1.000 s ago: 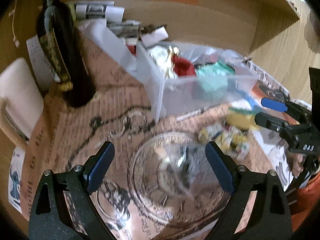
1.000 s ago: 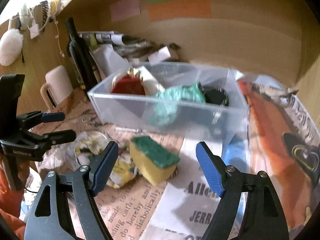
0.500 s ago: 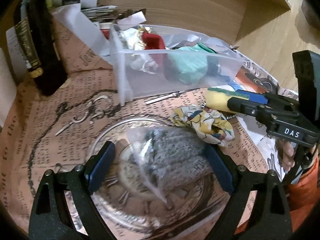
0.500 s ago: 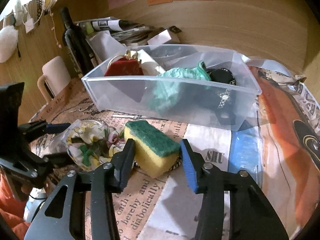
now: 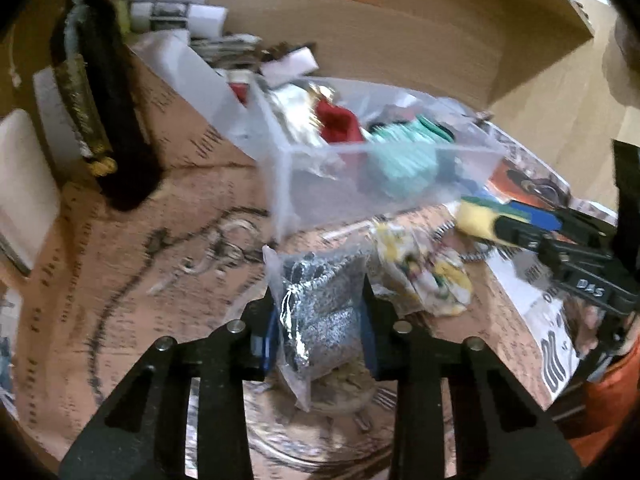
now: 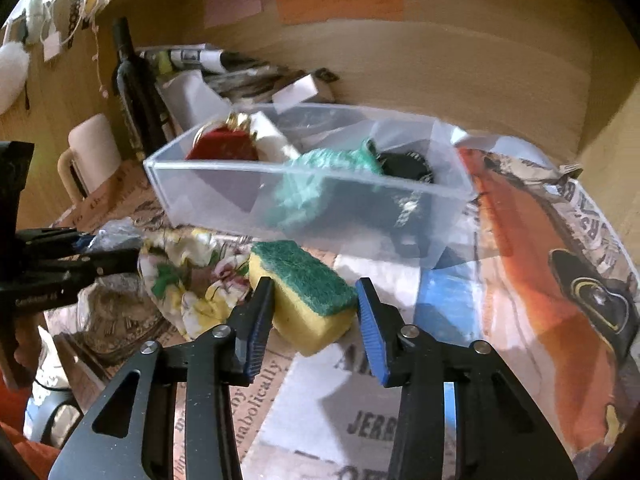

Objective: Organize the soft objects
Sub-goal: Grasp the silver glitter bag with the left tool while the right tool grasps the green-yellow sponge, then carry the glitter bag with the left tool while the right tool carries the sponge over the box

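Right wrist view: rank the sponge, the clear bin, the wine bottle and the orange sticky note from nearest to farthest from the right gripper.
From the right gripper:
1. Sponge, between its fingers.
2. Clear bin, just behind the sponge, mid-table.
3. Wine bottle, behind the bin's left end, near the wall.
4. Orange sticky note, high on the back wall.

Newspaper-covered table, clear bin, dark bottle, glass dish, floral cloth
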`<action>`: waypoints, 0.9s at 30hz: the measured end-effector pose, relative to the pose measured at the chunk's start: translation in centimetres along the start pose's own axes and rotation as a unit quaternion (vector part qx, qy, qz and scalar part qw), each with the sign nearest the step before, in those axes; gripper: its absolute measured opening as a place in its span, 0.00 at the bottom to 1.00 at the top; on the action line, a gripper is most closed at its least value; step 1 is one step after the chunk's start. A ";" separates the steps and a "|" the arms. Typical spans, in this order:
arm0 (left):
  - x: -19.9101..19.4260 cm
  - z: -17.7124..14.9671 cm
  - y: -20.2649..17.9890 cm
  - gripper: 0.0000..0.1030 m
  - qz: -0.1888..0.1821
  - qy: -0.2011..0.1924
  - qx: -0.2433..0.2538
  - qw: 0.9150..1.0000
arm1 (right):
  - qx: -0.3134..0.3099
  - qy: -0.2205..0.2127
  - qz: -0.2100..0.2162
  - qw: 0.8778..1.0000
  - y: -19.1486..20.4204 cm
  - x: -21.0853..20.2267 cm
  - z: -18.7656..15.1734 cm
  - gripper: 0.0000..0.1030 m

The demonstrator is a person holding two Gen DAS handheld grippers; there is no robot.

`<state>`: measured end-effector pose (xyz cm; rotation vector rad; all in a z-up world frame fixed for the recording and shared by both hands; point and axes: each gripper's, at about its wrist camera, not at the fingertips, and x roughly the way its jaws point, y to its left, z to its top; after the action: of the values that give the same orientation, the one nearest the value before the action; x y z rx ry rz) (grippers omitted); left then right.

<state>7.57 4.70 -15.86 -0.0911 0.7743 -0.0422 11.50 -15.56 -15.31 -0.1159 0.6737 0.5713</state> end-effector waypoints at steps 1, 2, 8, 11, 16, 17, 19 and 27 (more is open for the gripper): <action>-0.3 0.3 0.3 0.32 0.002 -0.005 -0.002 1.000 | 0.002 -0.007 -0.002 1.000 -0.2 -0.4 0.2 0.37; -0.6 0.5 0.4 0.32 0.004 -0.010 -0.004 1.000 | 0.004 -0.013 -0.003 1.000 -0.2 -0.7 0.3 0.37; -3.2 2.4 0.3 0.32 0.007 -0.060 -0.002 0.998 | 0.006 -0.056 -0.013 0.998 -0.8 -3.2 1.9 0.37; -3.9 3.6 -0.2 0.32 0.007 -0.081 0.002 0.997 | 0.005 -0.075 -0.017 0.997 -1.0 -4.2 2.7 0.37; -5.3 5.8 -0.9 0.32 -0.006 -0.117 0.005 0.993 | 0.006 -0.105 -0.023 0.994 -1.1 -5.4 4.0 0.37; -5.4 6.2 -1.0 0.32 -0.010 -0.121 0.006 0.993 | 0.006 -0.110 -0.024 0.994 -1.1 -5.5 4.2 0.37; -5.6 7.1 -1.4 0.32 -0.012 -0.133 0.010 0.991 | 0.007 -0.121 -0.026 0.992 -1.3 -5.8 4.8 0.37; -4.7 10.5 -3.0 0.32 -0.024 -0.149 0.024 0.988 | 0.004 -0.153 -0.032 0.988 -1.6 -6.2 6.8 0.37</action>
<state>11.53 2.72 -4.81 -0.0672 0.4711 -0.0901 12.24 -17.86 -6.28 -0.0409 0.3721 0.5120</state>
